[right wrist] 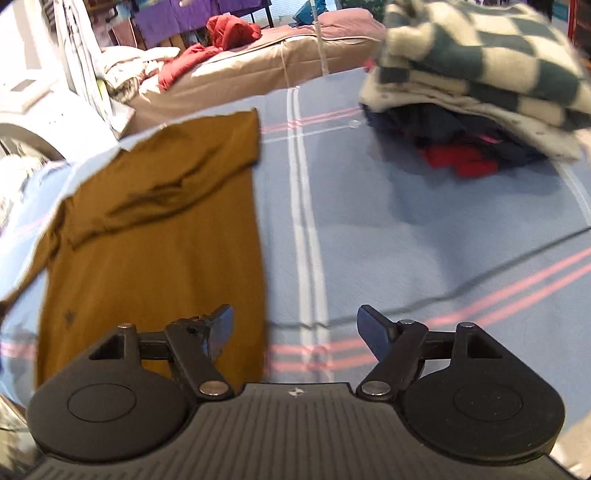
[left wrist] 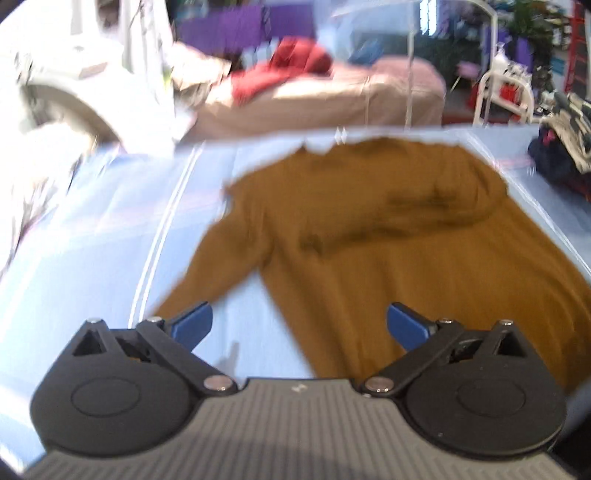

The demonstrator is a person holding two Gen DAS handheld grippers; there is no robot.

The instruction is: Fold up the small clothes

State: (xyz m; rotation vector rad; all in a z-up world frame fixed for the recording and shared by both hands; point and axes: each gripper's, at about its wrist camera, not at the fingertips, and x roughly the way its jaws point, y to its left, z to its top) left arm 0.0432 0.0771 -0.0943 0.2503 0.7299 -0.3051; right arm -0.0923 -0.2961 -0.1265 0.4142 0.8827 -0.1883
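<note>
A mustard-brown long-sleeved top [left wrist: 388,236] lies flat on a light blue striped cloth [left wrist: 92,236]. One sleeve is folded across its upper part, the other sleeve stretches out to the left. My left gripper [left wrist: 300,326] is open and empty, hovering over the top's lower left edge near that sleeve. In the right wrist view the top [right wrist: 155,229] lies at the left. My right gripper [right wrist: 295,328] is open and empty, above the top's lower right edge and the blue cloth [right wrist: 369,221].
A stack of folded clothes, a green-and-cream checked one on top [right wrist: 480,62], sits at the right of the cloth; it also shows in the left wrist view [left wrist: 561,147]. A bed with red garments [right wrist: 229,33] stands behind. White fabric [left wrist: 37,155] lies at the left.
</note>
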